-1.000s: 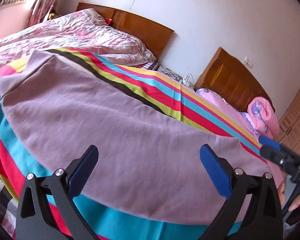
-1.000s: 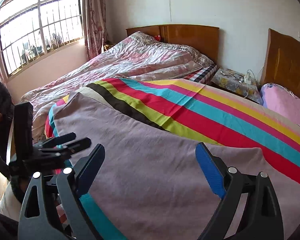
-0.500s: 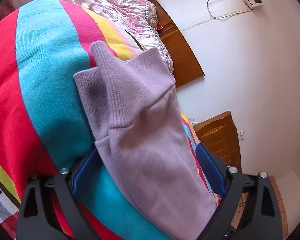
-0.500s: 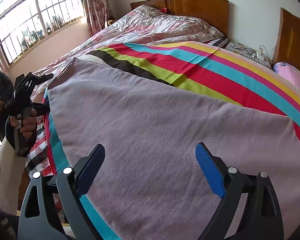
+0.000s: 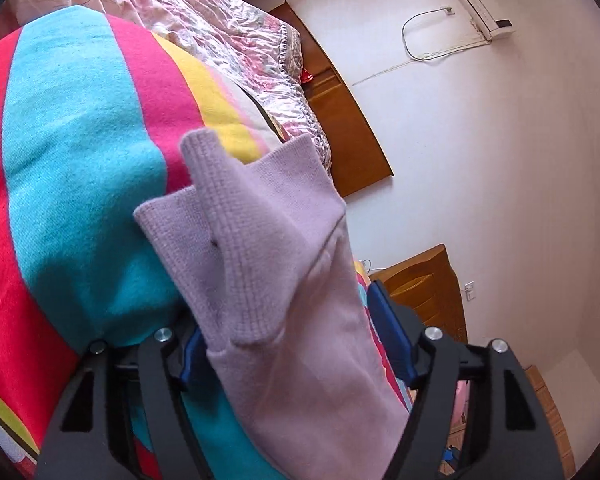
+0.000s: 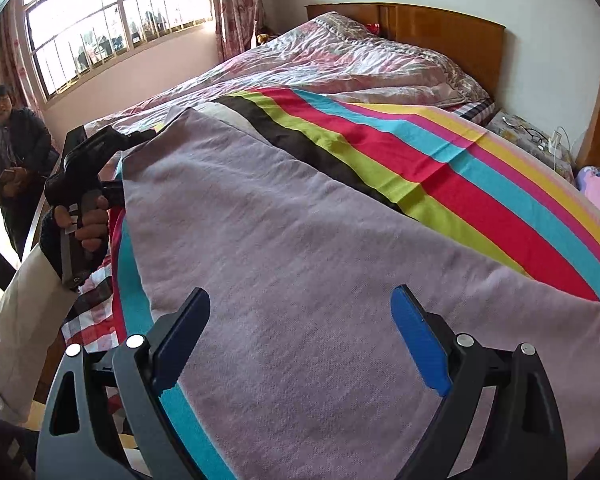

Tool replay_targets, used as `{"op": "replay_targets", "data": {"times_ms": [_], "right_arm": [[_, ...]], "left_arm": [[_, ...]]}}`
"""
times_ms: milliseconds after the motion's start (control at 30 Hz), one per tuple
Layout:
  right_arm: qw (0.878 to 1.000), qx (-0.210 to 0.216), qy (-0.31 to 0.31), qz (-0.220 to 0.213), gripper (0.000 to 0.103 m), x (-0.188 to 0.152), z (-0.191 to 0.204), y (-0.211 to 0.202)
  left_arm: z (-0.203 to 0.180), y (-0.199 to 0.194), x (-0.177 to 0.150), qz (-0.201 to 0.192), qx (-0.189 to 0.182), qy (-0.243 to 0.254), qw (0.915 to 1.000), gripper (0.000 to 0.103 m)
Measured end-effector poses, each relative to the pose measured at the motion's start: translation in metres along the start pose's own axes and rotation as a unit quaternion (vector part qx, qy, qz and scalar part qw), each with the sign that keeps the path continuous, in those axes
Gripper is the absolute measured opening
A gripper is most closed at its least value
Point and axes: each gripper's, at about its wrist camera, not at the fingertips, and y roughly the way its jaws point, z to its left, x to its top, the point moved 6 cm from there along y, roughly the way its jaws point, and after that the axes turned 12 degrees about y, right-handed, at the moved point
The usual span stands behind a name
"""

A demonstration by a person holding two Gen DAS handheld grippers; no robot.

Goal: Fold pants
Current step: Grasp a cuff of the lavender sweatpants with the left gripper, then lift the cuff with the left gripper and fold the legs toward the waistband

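A: Where does the left gripper [image 5: 288, 340] stand?

B: Its jaws are closing, with the ribbed cuff end of the lilac pants [image 5: 260, 248] lying between the two blue pads [image 5: 388, 328]. The far pad is clear of the cloth by a small gap; the near pad is partly hidden under the fabric, so I cannot tell if it touches. I would not call it a grip.

A: And the right gripper [image 6: 300, 340]?

B: Wide apart, nothing between the pads. It hangs just above the broad middle of the pants, which spread out ahead of it and to both sides.

A: Where do the pants lie?

B: Flat on the striped blanket [image 6: 440, 168] on the bed. The stripes run beyond the right gripper, and the floral quilt [image 6: 340, 60] is farther off, towards the wooden headboard [image 6: 440, 32].

A: Does the left hand [image 6: 82, 220] show?

B: Yes, far to the left of the right gripper, at the pants' end, wrapped round the tool handle, in a pale sleeve [image 6: 24, 312].

A: Any writing or brands?

B: None I can read. The air conditioner [image 5: 474, 4] on the wall carries a dark patch, too small to make out.
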Motion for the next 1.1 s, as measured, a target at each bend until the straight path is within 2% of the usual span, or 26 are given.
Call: {"op": "replay_targets", "data": {"times_ms": [33,67,133,167,233,267,300,367,400,433,467,500,567,633,733,800,867,900,933,967,1000,1033,1067,1100], "right_arm": [[1.000,-0.009,-0.009,0.018,0.089,-0.001,0.005,0.010],[0.999,-0.014,-0.015,0.036,0.089,-0.005,0.009,0.020],[0.995,-0.025,-0.048,0.085,0.089,-0.028,0.012,0.043],[0.997,-0.020,-0.063,0.048,0.092,-0.030,0.013,0.038],[0.997,-0.006,-0.045,0.070,0.092,-0.030,0.008,0.035],[0.996,-0.003,-0.043,0.076,0.092,-0.024,0.007,0.033],[0.997,0.008,-0.037,0.062,0.092,-0.013,0.005,0.030],[0.998,0.048,-0.014,0.040,0.092,0.015,0.002,0.034],[0.998,0.054,-0.013,0.041,0.092,0.027,-0.001,0.045],[0.998,0.041,-0.020,0.049,0.092,0.035,-0.005,0.061],[0.997,0.032,-0.024,0.071,0.093,0.037,-0.009,0.079],[0.996,0.036,-0.052,0.057,0.099,0.039,-0.005,0.083],[0.994,0.014,-0.089,0.069,0.098,0.034,0.000,0.081],[0.996,0.021,-0.056,0.066,0.096,0.034,-0.011,0.056],[0.997,0.061,0.031,-0.030,0.097,0.027,-0.055,-0.028],[0.991,0.036,0.095,-0.090,0.097,0.007,-0.106,-0.084],[0.978,0.000,0.160,-0.136,0.097,-0.022,-0.162,-0.136],[0.967,-0.022,0.200,-0.155,0.098,-0.041,-0.192,-0.160],[0.954,-0.046,0.244,-0.170,0.098,-0.061,-0.222,-0.182],[0.938,-0.068,0.286,-0.182,0.098,-0.085,-0.250,-0.204],[0.923,-0.085,0.323,-0.192,0.098,-0.110,-0.273,-0.225],[0.910,-0.100,0.351,-0.198,0.098,-0.130,-0.293,-0.240],[0.899,-0.113,0.374,-0.199,0.098,-0.152,-0.308,-0.253],[0.890,-0.123,0.392,-0.197,0.098,-0.171,-0.316,-0.262]], "left_arm": [[-0.001,0.001,0.001,0.002,0.023,0.006,0.9997,0.041],[0.002,0.002,0.002,0.008,0.045,0.007,0.9989,0.017],[-0.001,-0.003,0.006,-0.002,0.039,0.007,0.9992,0.016],[-0.006,-0.004,0.008,-0.002,0.051,0.024,0.9984,0.015],[-0.020,-0.008,0.011,-0.002,0.069,0.058,0.9959,0.015],[-0.027,-0.009,0.013,-0.003,0.075,0.068,0.9948,0.015],[-0.033,-0.008,0.015,-0.003,0.082,0.076,0.9937,0.015],[-0.044,-0.010,0.018,-0.009,0.096,0.094,0.9910,0.015],[-0.051,-0.011,0.018,-0.013,0.101,0.102,0.9895,0.015],[-0.058,-0.014,0.019,-0.017,0.106,0.111,0.9880,0.015],[-0.067,-0.016,0.019,-0.021,0.111,0.121,0.9862,0.015],[-0.077,-0.020,0.018,-0.025,0.117,0.134,0.9837,0.015],[-0.103,-0.026,0.020,-0.032,0.129,0.168,0.9768,0.015],[-0.144,-0.034,0.015,-0.044,0.134,0.216,0.9662,0.015],[-0.230,-0.034,-0.012,-0.053,0.111,0.307,0.9437,0.015],[-0.298,-0.022,-0.048,-0.045,0.082,0.381,0.9197,0.015],[-0.358,0.000,-0.105,-0.018,0.043,0.449,0.8920,0.017],[-0.383,0.014,-0.141,0.005,0.020,0.482,0.8761,0.019],[-0.403,0.028,-0.183,0.032,0.000,0.516,0.8559,0.025],[-0.417,0.042,-0.229,0.070,-0.026,0.551,0.8309,0.051],[-0.424,0.054,-0.277,0.119,-0.055,0.583,0.8016,0.068],[-0.424,0.061,-0.324,0.163,-0.078,0.615,0.7677,0.077],[-0.420,0.064,-0.362,0.197,-0.091,0.643,0.7348,0.077],[-0.414,0.064,-0.389,0.221,-0.097,0.665,0.7072,0.077]]}}
